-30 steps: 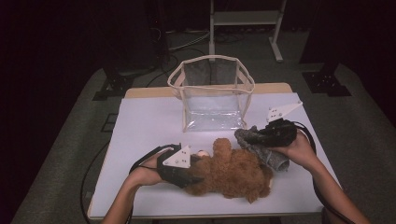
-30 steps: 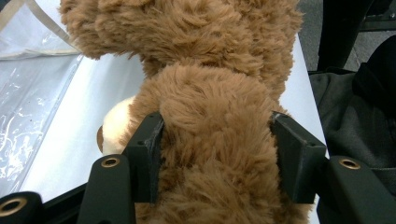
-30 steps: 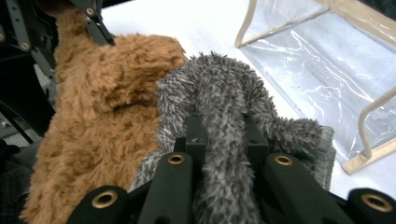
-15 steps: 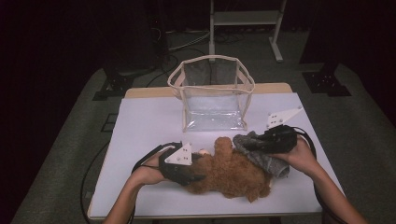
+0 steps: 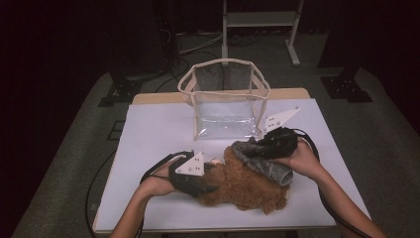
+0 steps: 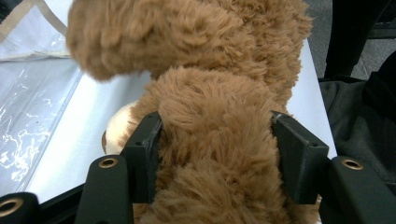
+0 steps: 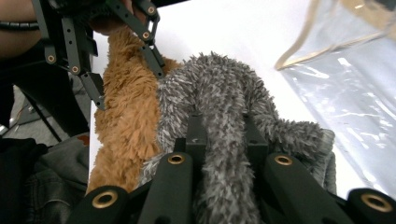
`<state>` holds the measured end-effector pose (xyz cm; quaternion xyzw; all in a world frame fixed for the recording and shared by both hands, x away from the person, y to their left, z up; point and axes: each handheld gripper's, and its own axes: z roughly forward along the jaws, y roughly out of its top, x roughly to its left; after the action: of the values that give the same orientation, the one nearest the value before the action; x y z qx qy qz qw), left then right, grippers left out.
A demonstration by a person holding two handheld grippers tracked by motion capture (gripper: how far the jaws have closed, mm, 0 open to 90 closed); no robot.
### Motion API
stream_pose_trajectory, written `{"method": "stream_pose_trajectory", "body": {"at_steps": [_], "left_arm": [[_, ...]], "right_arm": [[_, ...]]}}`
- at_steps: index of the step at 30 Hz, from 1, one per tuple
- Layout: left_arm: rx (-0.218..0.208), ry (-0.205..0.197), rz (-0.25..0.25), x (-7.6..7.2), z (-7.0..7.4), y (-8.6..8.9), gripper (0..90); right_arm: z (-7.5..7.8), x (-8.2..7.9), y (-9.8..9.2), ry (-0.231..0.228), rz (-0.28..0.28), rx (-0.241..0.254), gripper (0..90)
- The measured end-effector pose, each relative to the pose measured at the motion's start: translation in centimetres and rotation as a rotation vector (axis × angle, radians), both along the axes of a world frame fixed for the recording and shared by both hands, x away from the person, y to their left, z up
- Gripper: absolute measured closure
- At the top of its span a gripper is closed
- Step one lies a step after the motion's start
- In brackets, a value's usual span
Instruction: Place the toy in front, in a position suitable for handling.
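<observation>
The left gripper [image 5: 210,181] clamps its two jaws on a limb of the one brown plush toy [image 5: 247,186], fur bulging between the pads in the left gripper view. The right gripper [image 5: 257,148] pinches a fold of the one grey fuzzy cloth [image 5: 262,161], its jaws nearly together around it. The cloth lies draped over the toy's upper side, touching it. Both rest on the white table [image 5: 158,129], near its front edge. One clear bag [image 5: 225,101] with beige trim stands upright just behind them, mouth open
</observation>
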<state>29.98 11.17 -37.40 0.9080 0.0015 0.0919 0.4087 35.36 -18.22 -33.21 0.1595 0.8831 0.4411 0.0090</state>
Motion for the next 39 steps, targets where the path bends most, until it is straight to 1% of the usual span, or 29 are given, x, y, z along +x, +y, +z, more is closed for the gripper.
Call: {"method": "stream_pose_trajectory", "body": {"at_steps": [2,5,9,11,13,15,18,21,24,26,28,29,31,33,35,37,39], "left_arm": [[0.002,0.0,-0.002,0.0,0.0,0.1,40.3],[0.002,0.0,-0.004,0.0,0.0,0.0,40.1],[0.005,-0.005,-0.002,0.0,0.0,-0.1,40.2],[0.008,-0.007,-0.005,0.0,0.1,-0.1,40.2],[0.01,-0.008,-0.007,0.0,0.1,-0.1,40.2],[0.007,-0.007,-0.009,-0.1,0.0,-0.1,40.2],[0.004,-0.003,-0.009,-0.1,0.0,0.0,40.2],[0.002,-0.001,-0.011,-0.1,0.0,0.0,40.2],[0.005,-0.005,-0.011,-0.1,0.0,0.0,40.1],[0.004,-0.006,-0.007,-0.1,0.0,0.0,40.0],[0.003,-0.007,-0.004,0.0,0.0,0.0,39.9],[0.001,-0.007,-0.004,0.0,0.0,0.0,39.8],[0.001,-0.006,-0.004,0.0,0.0,-0.1,39.8],[0.002,-0.006,0.001,0.0,0.0,-0.2,39.8],[-0.001,-0.005,0.004,0.2,0.0,-0.3,39.9],[0.0,-0.005,0.008,0.2,0.0,-0.4,39.8],[0.002,-0.006,0.008,0.2,0.0,-0.4,39.9]], "right_arm": [[-0.5,-0.2,0.8,0.009,0.032,-0.018,77.6],[-0.9,-0.7,1.1,0.012,0.054,-0.039,77.6],[-0.4,-0.5,0.4,0.008,0.028,-0.028,77.6],[0.1,0.0,0.1,0.005,0.001,-0.018,77.6],[0.3,0.5,0.0,0.001,-0.013,-0.009,77.6],[0.3,1.1,0.0,0.008,-0.027,0.003,77.6],[0.0,1.7,0.3,0.019,-0.023,0.014,77.6],[-0.4,1.4,0.7,0.028,-0.01,0.005,77.6],[-0.7,0.7,0.7,0.035,0.01,0.007,77.5],[-0.8,0.1,0.4,0.04,0.015,0.009,77.5],[-1.0,-0.4,0.0,0.041,0.023,0.002,77.5],[-1.1,-0.7,-0.3,0.04,0.022,-0.005,77.5],[-1.1,-1.1,-0.9,0.04,0.013,-0.002,77.5],[-0.8,-1.4,-1.6,0.031,0.006,0.003,77.5],[-0.2,-1.6,-2.0,0.016,-0.003,0.015,77.4],[0.6,-1.6,-2.1,0.002,-0.005,0.027,77.5],[1.4,-1.5,-1.7,-0.015,-0.001,0.028,77.5]]}}
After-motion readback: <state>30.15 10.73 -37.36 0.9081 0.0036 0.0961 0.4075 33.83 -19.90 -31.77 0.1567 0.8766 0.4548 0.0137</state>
